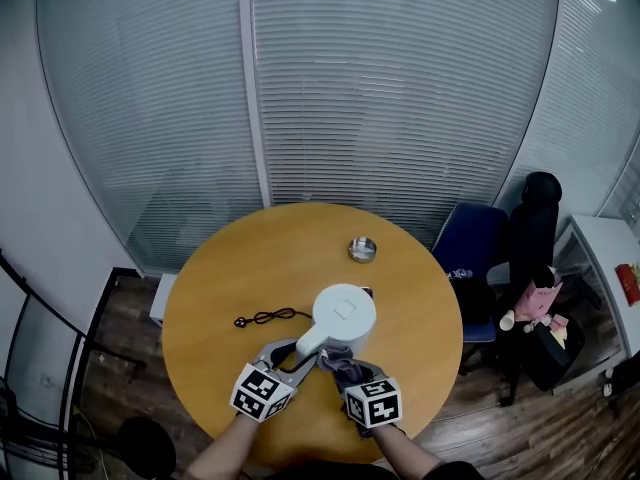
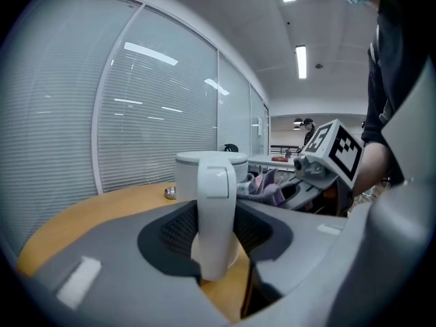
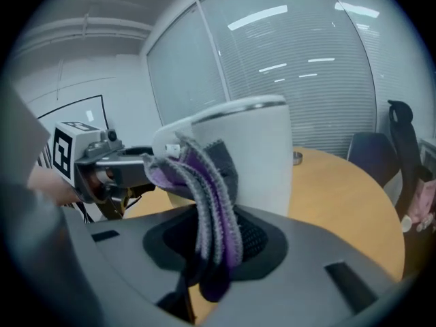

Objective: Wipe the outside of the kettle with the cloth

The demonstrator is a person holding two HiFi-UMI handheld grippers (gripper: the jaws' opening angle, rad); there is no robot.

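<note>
A white kettle (image 1: 345,314) stands upright near the front of the round wooden table (image 1: 250,258), its handle (image 1: 310,344) pointing toward me. My left gripper (image 1: 296,354) is shut on that handle (image 2: 216,210), with a dark pad against each side. My right gripper (image 1: 352,373) is shut on a folded purple and grey cloth (image 1: 340,365). In the right gripper view the cloth (image 3: 204,182) rises from the jaws and lies against the kettle's wall (image 3: 262,155) beside the handle. The cloth (image 2: 266,186) also shows in the left gripper view, next to the kettle.
A black power cord (image 1: 270,317) lies on the table left of the kettle. A small metal dish (image 1: 362,249) sits behind it. A blue chair (image 1: 470,248) and a black chair (image 1: 535,228) stand at the table's right. A glass wall with blinds rises behind.
</note>
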